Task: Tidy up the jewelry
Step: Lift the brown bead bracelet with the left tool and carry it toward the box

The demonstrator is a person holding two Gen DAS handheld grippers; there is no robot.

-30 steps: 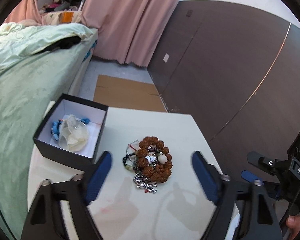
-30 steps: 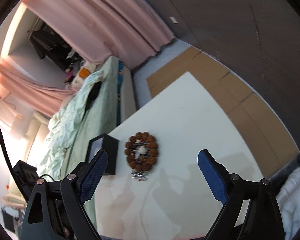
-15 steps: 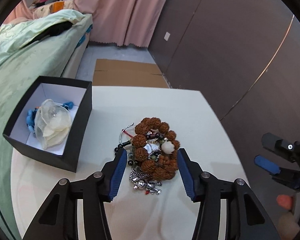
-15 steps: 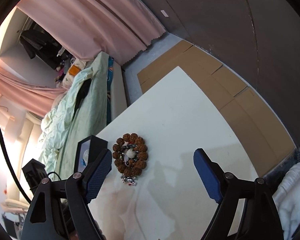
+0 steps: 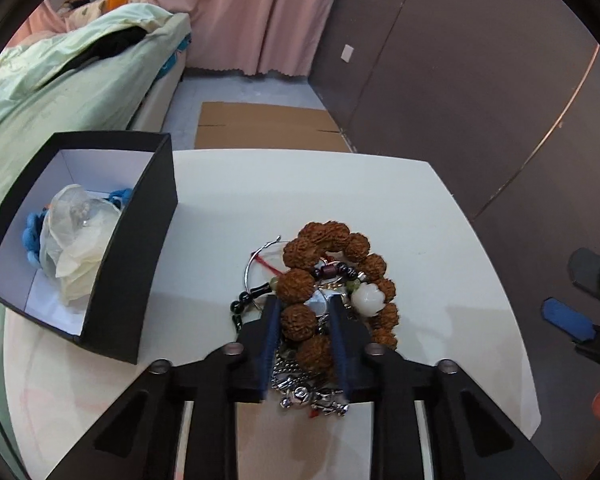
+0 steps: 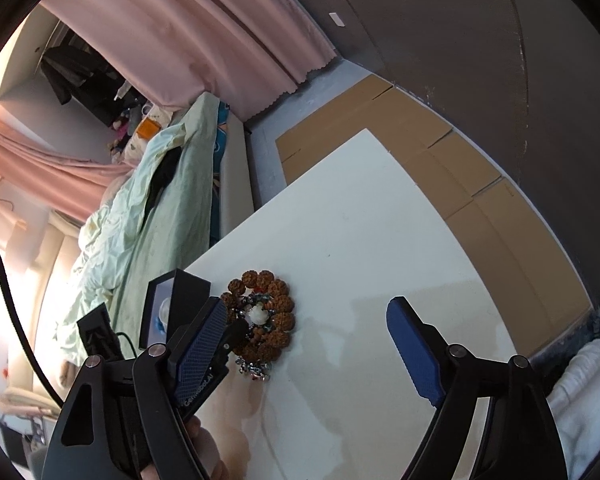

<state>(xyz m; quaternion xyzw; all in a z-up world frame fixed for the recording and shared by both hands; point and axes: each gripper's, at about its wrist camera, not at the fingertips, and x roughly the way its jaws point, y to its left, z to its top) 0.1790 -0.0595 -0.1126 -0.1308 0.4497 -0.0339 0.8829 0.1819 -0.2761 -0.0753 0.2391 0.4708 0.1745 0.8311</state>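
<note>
Left claw (image 5: 304,312) is closing around the brown seed-bead bracelet (image 5: 340,280), a knobbly ring tangled with a white flower bead, silver charms and dark beads, lying mid-desk (image 5: 300,188) right of the black box (image 5: 136,256). Right claw (image 6: 312,344) is hovering wide, holding nothing.
</note>
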